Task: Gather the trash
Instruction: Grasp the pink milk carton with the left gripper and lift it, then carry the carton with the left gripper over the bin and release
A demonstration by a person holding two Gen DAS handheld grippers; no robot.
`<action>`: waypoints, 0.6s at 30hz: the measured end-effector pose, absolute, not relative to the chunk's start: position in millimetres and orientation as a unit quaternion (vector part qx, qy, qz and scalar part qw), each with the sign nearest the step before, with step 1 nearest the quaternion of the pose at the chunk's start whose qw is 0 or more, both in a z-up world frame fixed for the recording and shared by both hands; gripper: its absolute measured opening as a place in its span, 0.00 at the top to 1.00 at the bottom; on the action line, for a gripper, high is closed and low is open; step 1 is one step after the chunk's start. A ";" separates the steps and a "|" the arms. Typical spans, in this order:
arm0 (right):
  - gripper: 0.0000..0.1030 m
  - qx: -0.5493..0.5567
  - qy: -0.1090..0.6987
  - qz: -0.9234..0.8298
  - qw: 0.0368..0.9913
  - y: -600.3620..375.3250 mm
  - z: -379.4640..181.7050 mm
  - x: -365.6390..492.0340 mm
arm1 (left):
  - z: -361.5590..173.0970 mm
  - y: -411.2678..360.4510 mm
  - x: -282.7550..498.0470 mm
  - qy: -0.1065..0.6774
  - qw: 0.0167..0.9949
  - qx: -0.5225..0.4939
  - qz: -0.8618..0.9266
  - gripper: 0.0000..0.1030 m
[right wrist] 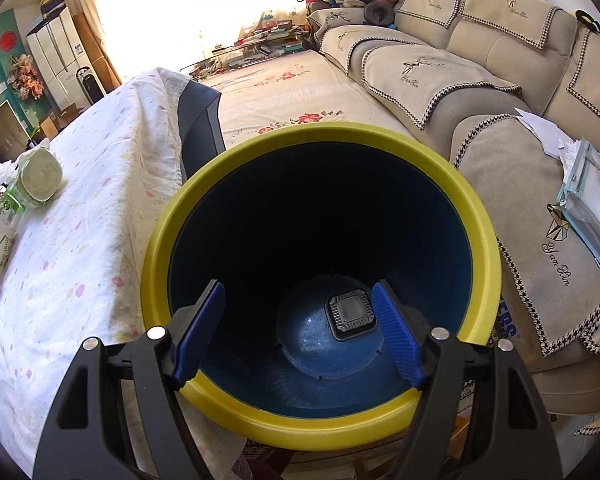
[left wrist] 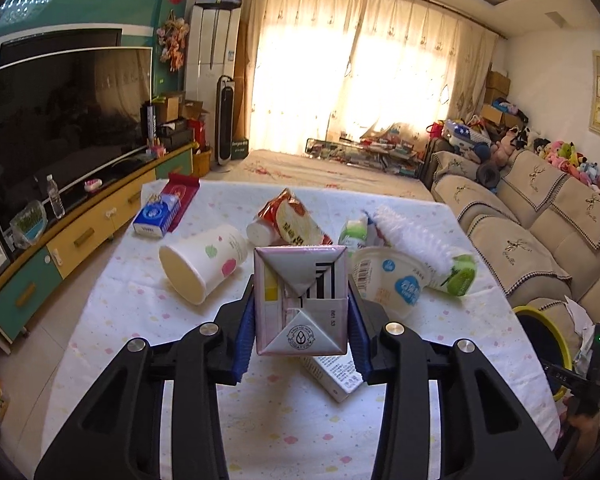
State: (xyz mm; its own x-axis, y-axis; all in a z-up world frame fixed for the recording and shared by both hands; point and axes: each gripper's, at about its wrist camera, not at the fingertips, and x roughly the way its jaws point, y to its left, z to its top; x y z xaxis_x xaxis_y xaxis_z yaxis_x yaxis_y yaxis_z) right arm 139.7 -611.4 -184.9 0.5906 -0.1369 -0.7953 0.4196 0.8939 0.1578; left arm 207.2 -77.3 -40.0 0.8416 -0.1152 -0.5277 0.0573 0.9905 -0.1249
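Note:
My left gripper [left wrist: 300,320] is shut on a small pink-white drink carton [left wrist: 300,300], held above the table with its end facing the camera. Beyond it on the table lie a paper cup [left wrist: 204,264] on its side, a snack wrapper [left wrist: 296,220], a yogurt tub [left wrist: 392,280], a green bottle [left wrist: 456,272] and a white box [left wrist: 336,376]. My right gripper [right wrist: 300,332] is open and empty over the mouth of the blue bin with a yellow rim [right wrist: 204,184]. A small black square object [right wrist: 350,314] lies on the bin's bottom.
The table has a white spotted cloth [left wrist: 140,312]. A tissue box [left wrist: 156,216] sits at its far left. The bin's rim also shows at the right edge of the left wrist view [left wrist: 556,328]. A beige sofa [right wrist: 440,68] runs along the right. A TV cabinet [left wrist: 80,232] stands left.

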 end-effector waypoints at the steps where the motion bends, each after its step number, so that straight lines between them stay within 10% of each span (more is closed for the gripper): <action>1: 0.30 0.167 0.423 -0.158 0.876 -610.7 -184.4 139.6 | -35.2 -77.1 202.8 0.274 0.959 -0.053 -0.049 0.61; 18: 0.30 0.172 0.384 -0.175 0.890 -623.6 -157.4 115.2 | -7.2 -222.7 163.1 0.290 0.916 0.013 -0.276 0.61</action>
State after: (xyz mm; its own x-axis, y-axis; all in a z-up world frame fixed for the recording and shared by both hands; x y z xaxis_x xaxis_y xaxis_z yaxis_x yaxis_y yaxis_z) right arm 115.2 -623.6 -157.4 0.6447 -0.1789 -0.7432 0.4431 0.8797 0.1726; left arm 163.1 -222.7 -7.2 0.6796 -0.4984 -0.5383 0.5129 0.8475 -0.1371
